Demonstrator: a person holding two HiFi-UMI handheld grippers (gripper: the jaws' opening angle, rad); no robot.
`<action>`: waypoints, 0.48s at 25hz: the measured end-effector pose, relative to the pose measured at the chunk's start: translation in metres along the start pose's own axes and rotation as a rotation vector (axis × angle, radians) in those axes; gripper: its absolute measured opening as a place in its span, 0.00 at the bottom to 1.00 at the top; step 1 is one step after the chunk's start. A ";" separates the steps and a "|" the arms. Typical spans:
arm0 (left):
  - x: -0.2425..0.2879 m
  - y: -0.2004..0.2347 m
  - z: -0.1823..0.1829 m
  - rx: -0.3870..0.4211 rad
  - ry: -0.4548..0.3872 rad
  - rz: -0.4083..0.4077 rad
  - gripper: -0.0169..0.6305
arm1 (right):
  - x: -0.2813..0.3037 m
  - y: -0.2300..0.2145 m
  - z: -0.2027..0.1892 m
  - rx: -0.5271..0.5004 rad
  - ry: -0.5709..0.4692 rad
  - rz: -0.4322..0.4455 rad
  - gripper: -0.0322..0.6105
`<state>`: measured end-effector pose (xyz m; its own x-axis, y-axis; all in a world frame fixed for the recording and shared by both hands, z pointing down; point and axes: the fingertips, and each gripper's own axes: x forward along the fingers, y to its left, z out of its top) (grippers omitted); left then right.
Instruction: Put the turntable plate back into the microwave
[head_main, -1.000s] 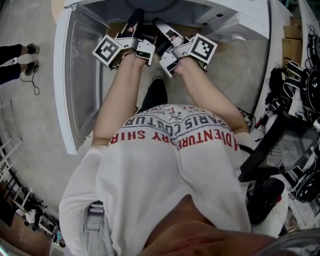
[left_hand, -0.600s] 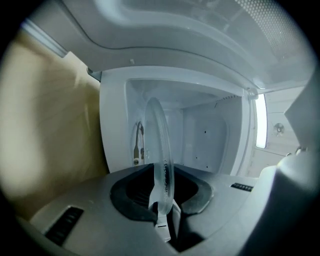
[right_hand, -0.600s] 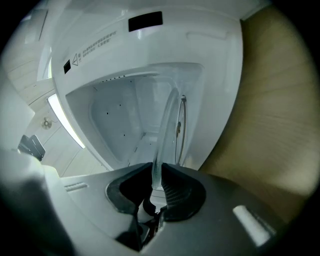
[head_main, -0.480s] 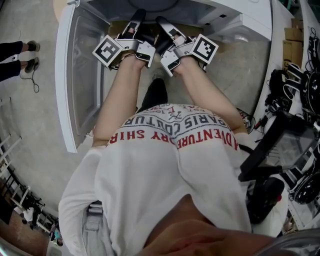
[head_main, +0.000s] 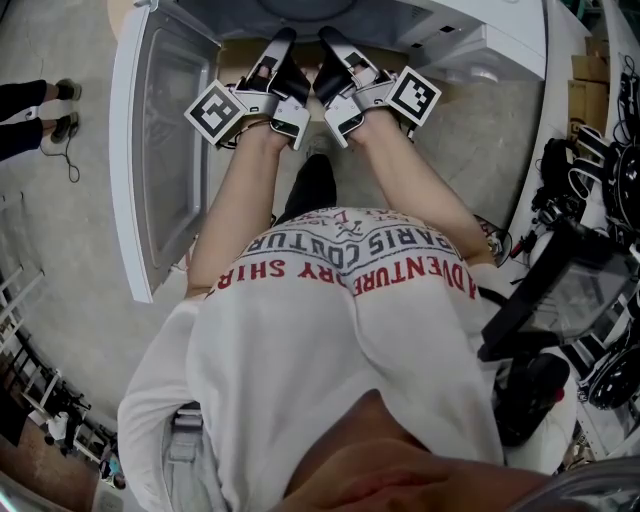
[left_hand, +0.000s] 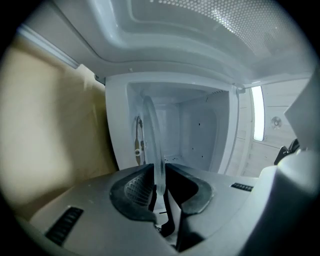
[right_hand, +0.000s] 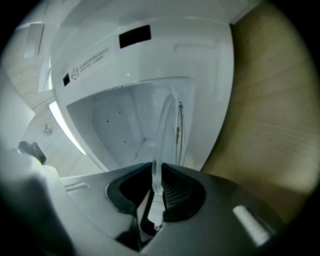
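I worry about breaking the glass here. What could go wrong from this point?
1. The glass turntable plate is carried only by its thin rim, between the jaws of the left gripper and the right gripper. Whether the left one presses it is unclear, so it might slip and drop.
2. It is at the microwave's opening, where its rim could knock the frame.

This seems to be a lab or workshop. The floor (head_main: 60, 260) is bare concrete. Black gear (head_main: 560, 290) and boxes (head_main: 585, 70) stand around.
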<state>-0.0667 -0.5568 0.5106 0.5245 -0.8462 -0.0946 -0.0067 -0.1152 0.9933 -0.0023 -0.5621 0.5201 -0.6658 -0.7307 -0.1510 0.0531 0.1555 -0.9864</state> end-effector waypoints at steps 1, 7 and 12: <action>-0.003 0.000 0.000 0.002 -0.007 0.002 0.11 | 0.000 0.000 0.001 0.002 -0.004 -0.001 0.13; -0.005 0.002 0.004 0.027 -0.043 0.029 0.07 | -0.003 0.000 0.008 -0.010 -0.031 -0.006 0.13; -0.001 0.004 0.005 0.005 -0.053 0.030 0.07 | -0.002 -0.002 0.011 -0.022 -0.035 -0.022 0.13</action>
<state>-0.0716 -0.5596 0.5139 0.4779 -0.8758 -0.0680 -0.0260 -0.0915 0.9955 0.0068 -0.5684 0.5219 -0.6403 -0.7567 -0.1320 0.0221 0.1537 -0.9879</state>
